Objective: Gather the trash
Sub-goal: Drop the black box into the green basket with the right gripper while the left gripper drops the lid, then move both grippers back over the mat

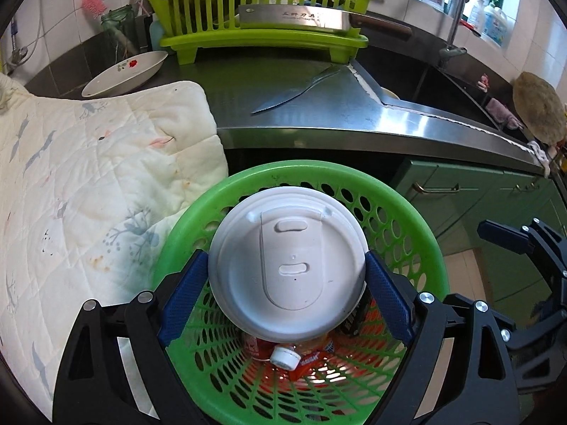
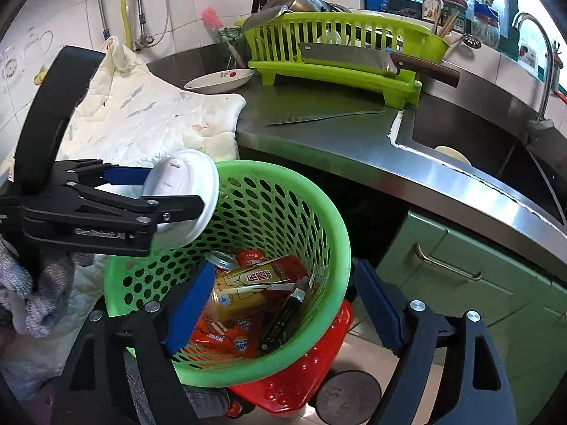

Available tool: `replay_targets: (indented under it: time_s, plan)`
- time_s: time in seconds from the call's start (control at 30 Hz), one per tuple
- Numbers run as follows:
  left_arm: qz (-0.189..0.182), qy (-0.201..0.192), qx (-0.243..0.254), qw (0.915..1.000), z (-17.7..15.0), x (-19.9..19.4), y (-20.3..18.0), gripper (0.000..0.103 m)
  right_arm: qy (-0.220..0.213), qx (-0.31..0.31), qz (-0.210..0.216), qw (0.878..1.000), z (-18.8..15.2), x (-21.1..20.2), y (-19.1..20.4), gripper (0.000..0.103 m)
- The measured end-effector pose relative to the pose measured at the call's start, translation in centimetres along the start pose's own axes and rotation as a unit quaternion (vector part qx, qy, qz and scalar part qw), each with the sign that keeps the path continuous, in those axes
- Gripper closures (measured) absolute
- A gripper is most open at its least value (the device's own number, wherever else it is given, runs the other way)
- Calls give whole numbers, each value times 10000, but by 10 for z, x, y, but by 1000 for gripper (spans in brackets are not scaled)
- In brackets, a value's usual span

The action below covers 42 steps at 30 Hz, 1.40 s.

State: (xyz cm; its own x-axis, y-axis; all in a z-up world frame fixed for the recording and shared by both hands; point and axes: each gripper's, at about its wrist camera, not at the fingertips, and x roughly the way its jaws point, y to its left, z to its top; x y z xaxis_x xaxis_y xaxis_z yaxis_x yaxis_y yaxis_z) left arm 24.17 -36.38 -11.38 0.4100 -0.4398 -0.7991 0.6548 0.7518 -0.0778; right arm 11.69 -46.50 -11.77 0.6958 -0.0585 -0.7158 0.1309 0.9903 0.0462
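Now your left tongs (image 1: 287,288) pinch a white cup (image 1: 287,264) by its lid, one blue pad on each side of the rim, and they hold it directly above the open mouth of the green basket (image 2: 329,233). Your right tongs (image 2: 280,313) stand spread and empty; one finger is inside the basket, the other finger is outside, so the basket wall passes between them without a grip.

Below the cup the basket already has trash: a yellow carton (image 2: 248,283), red wrappers (image 2: 230,336), a can (image 2: 221,258) and a small bottle with a white cap (image 1: 283,356).

What can go wrong is mostly about the release. In the right wrist view the cup sits tilted and near the far-left rim of the basket, beside the quilted cloth (image 1: 88,177). If you open the left tongs there, the cup may hit the rim and fall outside, onto the cloth or the floor. I cannot tell if liquid is left in the cup; if so, a tilted drop may spill it.

Second risk: the right finger inside the basket can hook the wall when you pull it away, and tip the basket, which seems to stand on a red stool (image 2: 294,382). Also the knife (image 1: 294,92) lies on the table beyond both tongs.
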Motion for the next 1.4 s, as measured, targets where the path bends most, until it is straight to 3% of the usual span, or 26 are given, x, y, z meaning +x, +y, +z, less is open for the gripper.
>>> replay_targets:
  time_s: [0.23,0.5,1.0,1.23,1.4]
  plan:
    - [-39,-68,-9,10000,-2,-2,0,14,-11,20,-44,10000,-4,-1,0,22]
    - [204,-270,60,9994,-11,-27,6,14,-95,45,11,9999,-1,-9,12,22]
    - [802,-758,-279,9935,-48,-122,59,14,-296,-392,243,9985,21,-27,73,22]
    - [1406,-941,-755,9827,-85,-177,111,14,-378,-681,550,9954,33,-27,123,19]
    - [1929,-1057,-1105,9692,-113,-211,154,14,-368,-948,798,9916,42,-23,167,19]
